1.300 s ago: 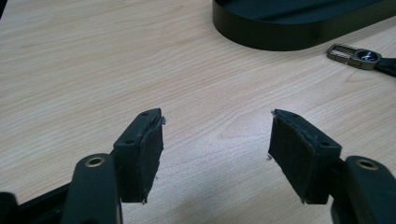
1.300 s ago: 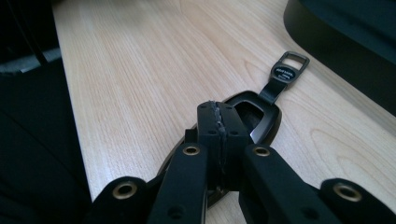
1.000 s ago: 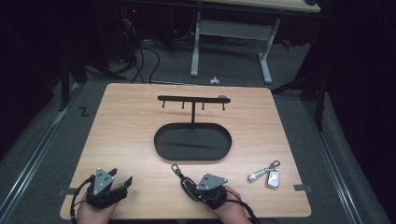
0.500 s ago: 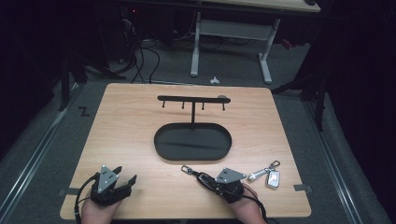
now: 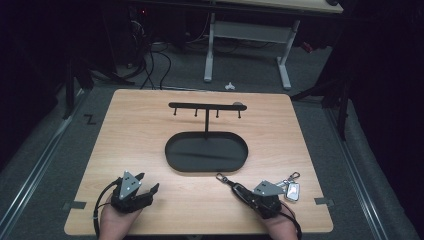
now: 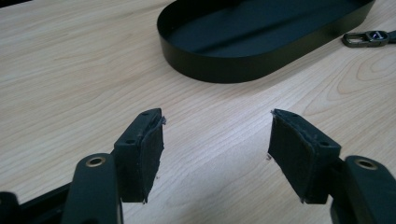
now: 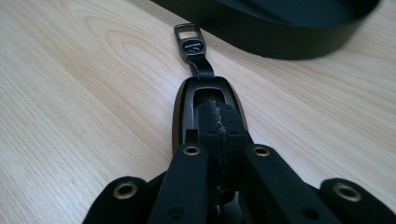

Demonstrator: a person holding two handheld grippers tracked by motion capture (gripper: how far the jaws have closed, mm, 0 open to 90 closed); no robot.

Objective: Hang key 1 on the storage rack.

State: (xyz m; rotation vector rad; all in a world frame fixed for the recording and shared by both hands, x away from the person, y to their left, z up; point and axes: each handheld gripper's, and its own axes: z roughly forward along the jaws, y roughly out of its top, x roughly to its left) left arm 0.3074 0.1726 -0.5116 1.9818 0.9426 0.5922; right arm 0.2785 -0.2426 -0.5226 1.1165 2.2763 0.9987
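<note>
Desk: a light wooden top seen from above, with dark floor around it and a second desk's white legs beyond its far edge.
Key stand: a black T-shaped rack rising from the far side of the tray, its crossbar carrying small hooks, all of them bare.
Tray: a black oval dish with a low wall, in the middle of the desk; its inside is bare. It appears close up in the left gripper view and along the top of the right gripper view.
Left gripper: near the front left corner of the desk, held in the person's left hand. Its jaws stand released, wide apart, with only bare wood between the pads.
Right gripper: at the front right of the desk, pointing toward the tray. Its jaws are clenched on the dark key fob.
Dark key fob: gripped flat-on just above the wood, its short strap and metal clip stretching out toward the tray's near wall, the clip just short of it.
Second key fob: silver and white with a small clasp, lying on the desk just beside the right gripper, on its outer side.
</note>
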